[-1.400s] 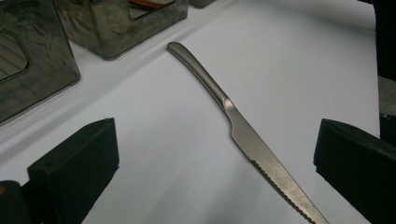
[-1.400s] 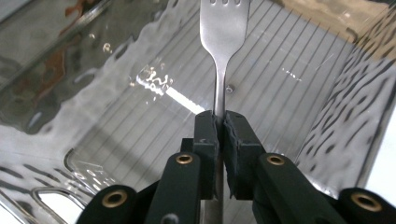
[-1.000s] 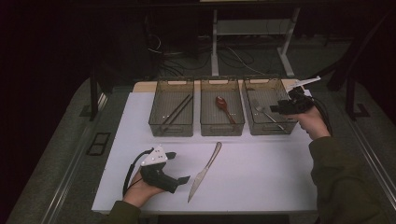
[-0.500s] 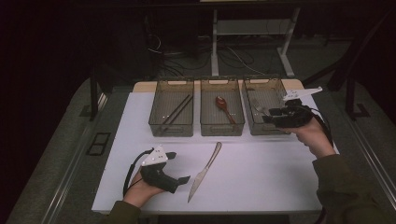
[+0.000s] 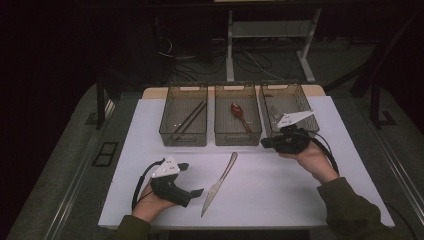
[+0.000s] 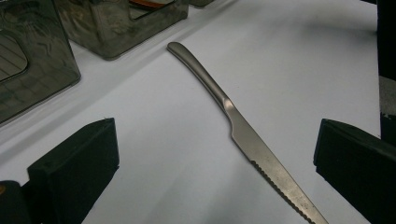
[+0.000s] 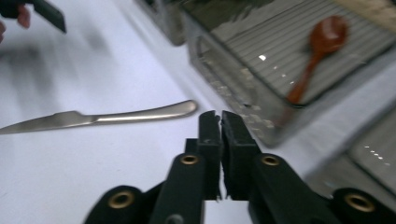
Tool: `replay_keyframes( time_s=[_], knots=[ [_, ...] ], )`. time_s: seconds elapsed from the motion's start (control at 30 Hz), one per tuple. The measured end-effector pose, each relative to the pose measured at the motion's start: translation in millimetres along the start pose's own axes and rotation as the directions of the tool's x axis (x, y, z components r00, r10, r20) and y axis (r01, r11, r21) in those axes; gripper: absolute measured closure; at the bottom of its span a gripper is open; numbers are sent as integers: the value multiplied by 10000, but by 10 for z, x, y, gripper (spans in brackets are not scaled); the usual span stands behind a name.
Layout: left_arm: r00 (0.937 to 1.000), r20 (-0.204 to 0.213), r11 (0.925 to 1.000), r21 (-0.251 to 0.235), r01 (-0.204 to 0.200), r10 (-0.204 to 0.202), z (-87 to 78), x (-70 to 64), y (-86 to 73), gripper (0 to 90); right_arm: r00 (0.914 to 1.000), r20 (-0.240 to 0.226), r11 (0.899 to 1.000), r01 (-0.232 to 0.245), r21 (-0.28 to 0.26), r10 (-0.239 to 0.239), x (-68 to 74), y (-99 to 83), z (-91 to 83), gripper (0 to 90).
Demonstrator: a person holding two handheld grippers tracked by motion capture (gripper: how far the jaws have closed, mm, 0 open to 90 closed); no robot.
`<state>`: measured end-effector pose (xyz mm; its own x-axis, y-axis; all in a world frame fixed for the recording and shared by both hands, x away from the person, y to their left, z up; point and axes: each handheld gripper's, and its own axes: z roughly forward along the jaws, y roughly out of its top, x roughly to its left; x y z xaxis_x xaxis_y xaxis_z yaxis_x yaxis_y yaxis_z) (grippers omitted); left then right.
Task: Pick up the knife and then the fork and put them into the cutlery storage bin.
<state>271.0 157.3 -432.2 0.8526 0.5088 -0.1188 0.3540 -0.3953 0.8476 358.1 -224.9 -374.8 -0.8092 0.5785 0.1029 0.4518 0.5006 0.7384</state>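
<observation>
Behind the knife (image 5: 219,176), three bins (image 5: 237,124), chopsticks (image 5: 189,120), spoon (image 5: 240,116), left claw (image 5: 196,192) open, right claw (image 5: 264,143) closed empty.

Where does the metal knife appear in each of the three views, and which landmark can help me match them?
High view: the knife lies on the white sheet, low centre, between the two grippers.
Left gripper view: it runs from upper centre to the lower right, between the open jaws.
Right gripper view: it lies at mid left, handle end just beyond the closed jaws.
Shared landmark: the middle bin holding the red spoon, near the knife's handle end.
</observation>
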Motion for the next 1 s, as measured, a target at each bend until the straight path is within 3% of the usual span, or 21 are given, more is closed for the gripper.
replay_keyframes(
  time_s=[0.37, 0.63, 1.0],
  knots=[
    [10000, 18, 10000, 11, -21, 21, 1, 3, -1, 0, 9954, -809, 9917, 596, 1142, -506, 252, 140, 542, 888],
    [10000, 26, 10000, -12, -15, 15, -1, -1, 0, 0, 9898, -912, 9752, 1249, 1827, -1097, 349, 270, 941, 889],
    [10000, 19, 10000, -6, -60, 60, -7, 1, 2, 0, 9890, -917, 9538, 1370, 2676, -1163, 362, 338, 1274, 889]
  ],
)
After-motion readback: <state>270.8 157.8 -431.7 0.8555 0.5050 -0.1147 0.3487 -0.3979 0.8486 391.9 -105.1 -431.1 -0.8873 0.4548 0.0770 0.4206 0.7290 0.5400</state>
